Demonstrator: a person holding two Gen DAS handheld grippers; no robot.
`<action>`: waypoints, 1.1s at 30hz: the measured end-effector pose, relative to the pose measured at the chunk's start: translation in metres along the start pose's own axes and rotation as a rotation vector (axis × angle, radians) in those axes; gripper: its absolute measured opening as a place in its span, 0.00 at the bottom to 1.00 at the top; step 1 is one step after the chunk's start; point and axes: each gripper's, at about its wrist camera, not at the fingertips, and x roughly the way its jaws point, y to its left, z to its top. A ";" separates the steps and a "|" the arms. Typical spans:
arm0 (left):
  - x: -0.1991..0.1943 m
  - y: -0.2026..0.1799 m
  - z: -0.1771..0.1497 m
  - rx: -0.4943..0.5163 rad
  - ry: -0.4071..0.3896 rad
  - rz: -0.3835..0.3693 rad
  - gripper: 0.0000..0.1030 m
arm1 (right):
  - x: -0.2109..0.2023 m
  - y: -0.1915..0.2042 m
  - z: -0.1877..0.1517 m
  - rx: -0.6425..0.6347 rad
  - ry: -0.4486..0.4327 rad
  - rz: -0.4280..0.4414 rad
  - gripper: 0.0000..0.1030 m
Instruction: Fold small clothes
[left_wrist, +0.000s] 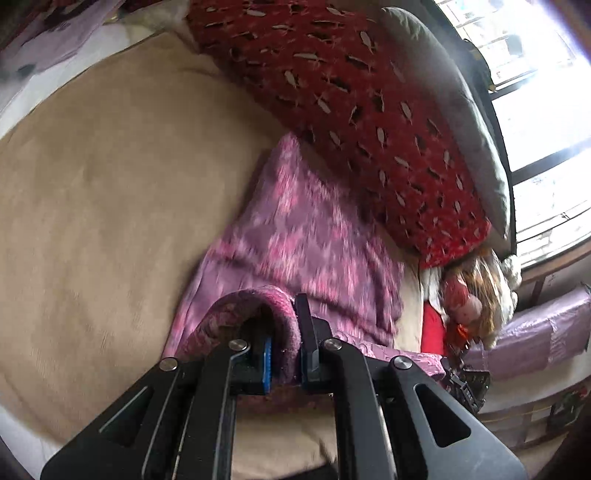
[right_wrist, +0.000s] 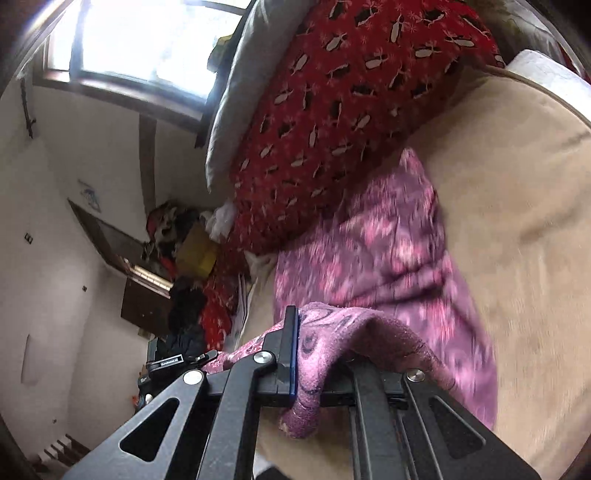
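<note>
A pink and purple patterned garment (left_wrist: 295, 229) hangs stretched over the beige bed cover (left_wrist: 110, 192), blurred by motion. My left gripper (left_wrist: 286, 350) is shut on one folded edge of it, the cloth curling over the left finger. In the right wrist view the same garment (right_wrist: 388, 251) trails away from my right gripper (right_wrist: 301, 354), which is shut on another edge; the fabric drapes over and hides its right finger. The other gripper (right_wrist: 166, 365) shows at the left of that view, holding the cloth taut between the two.
A red quilt with a fish pattern (left_wrist: 351, 103) is piled along the far side of the bed, with a grey cushion (left_wrist: 454, 92) behind it. A window (left_wrist: 546, 110) lies beyond. A doll (left_wrist: 465, 299) and clutter (right_wrist: 184, 240) sit by the bed's end.
</note>
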 end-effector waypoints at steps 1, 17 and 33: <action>0.007 -0.003 0.010 0.002 -0.001 0.004 0.07 | 0.007 -0.003 0.009 0.005 -0.010 -0.002 0.05; 0.164 0.000 0.132 -0.013 0.047 0.205 0.08 | 0.115 -0.096 0.117 0.197 -0.112 -0.100 0.06; 0.101 0.035 0.151 -0.177 0.009 -0.021 0.52 | 0.067 -0.107 0.129 0.284 -0.204 -0.178 0.50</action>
